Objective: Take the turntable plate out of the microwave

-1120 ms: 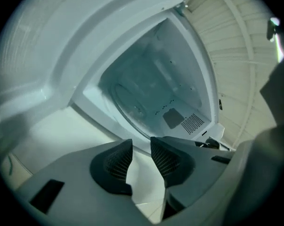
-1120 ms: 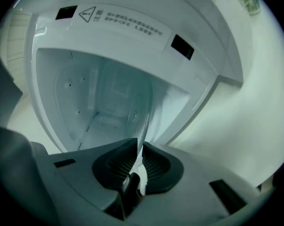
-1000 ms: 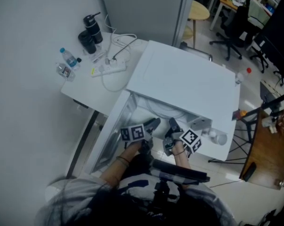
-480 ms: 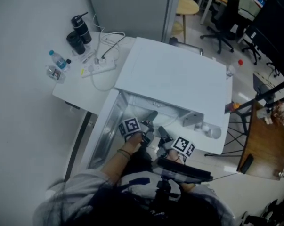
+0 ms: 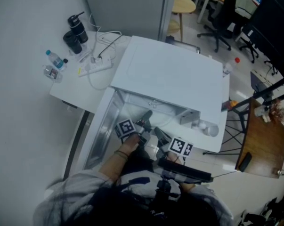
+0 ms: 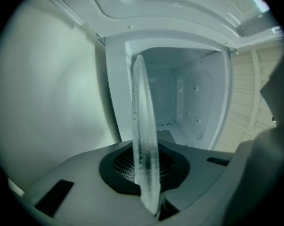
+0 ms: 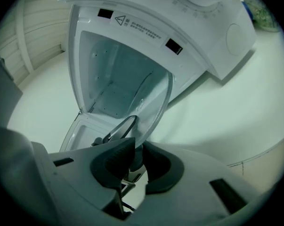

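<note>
The clear glass turntable plate stands on edge in front of the open white microwave. My left gripper has its jaws closing, and its dark pads press on the plate's lower rim. In the right gripper view the plate rises from between the jaws of my right gripper. Those jaws are opening, with a gap beside the rim. In the head view the left gripper and the right gripper meet at the cavity mouth. A dark curved shape shows through the glass; I cannot tell what it is.
The microwave door hangs open to the left of my hands. The bare cavity lies beyond the plate. A power strip, a water bottle and black flasks stand on the table's left part. Office chairs and a stool are behind.
Both grippers have drawn back a little from the cavity toward me. The left gripper's marker cube has rolled, and the right gripper has shifted sideways.
</note>
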`<state>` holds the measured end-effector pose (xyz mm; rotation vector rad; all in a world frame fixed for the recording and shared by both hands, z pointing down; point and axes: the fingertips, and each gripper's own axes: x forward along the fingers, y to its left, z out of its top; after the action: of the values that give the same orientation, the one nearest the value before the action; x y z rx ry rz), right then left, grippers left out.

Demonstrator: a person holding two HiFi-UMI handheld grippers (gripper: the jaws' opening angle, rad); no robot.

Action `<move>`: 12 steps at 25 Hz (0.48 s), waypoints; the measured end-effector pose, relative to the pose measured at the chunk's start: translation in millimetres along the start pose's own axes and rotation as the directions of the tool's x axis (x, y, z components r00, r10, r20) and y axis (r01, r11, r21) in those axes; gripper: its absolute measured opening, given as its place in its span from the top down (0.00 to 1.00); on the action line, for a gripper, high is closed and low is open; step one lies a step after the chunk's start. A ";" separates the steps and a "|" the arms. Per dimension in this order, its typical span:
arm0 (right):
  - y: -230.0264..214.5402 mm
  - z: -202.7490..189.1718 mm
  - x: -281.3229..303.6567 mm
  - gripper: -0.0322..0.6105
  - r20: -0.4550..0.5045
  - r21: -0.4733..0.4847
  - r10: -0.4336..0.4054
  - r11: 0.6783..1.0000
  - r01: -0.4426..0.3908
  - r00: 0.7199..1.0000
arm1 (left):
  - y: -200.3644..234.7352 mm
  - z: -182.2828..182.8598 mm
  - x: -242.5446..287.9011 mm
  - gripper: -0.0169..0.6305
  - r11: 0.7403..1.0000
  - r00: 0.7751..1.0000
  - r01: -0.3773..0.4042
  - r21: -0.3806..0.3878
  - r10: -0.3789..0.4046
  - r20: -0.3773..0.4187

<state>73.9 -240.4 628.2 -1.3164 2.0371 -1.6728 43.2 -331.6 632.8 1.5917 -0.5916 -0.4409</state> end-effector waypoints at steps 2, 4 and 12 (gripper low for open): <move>3.2 -2.8 -1.7 0.85 -0.016 -0.027 0.019 0.999 -0.019 1.000 | -2.8 -0.2 -3.6 0.95 1.000 1.000 -0.005 0.009 0.005 0.003; 6.5 -5.8 -3.3 0.85 -0.033 -0.055 0.037 0.998 -0.039 0.999 | -3.3 -0.2 -8.2 0.95 1.000 1.000 -0.007 -0.001 0.007 0.012; 13.7 -18.2 -9.6 0.85 -0.089 -0.112 0.096 0.988 -0.106 0.991 | -9.5 -0.2 -27.1 0.95 1.000 0.999 -0.021 -0.018 0.022 0.033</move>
<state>61.0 -221.4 619.1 -1.1733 2.2405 -1.6119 23.0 -314.4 621.7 1.5626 -0.6276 -0.4557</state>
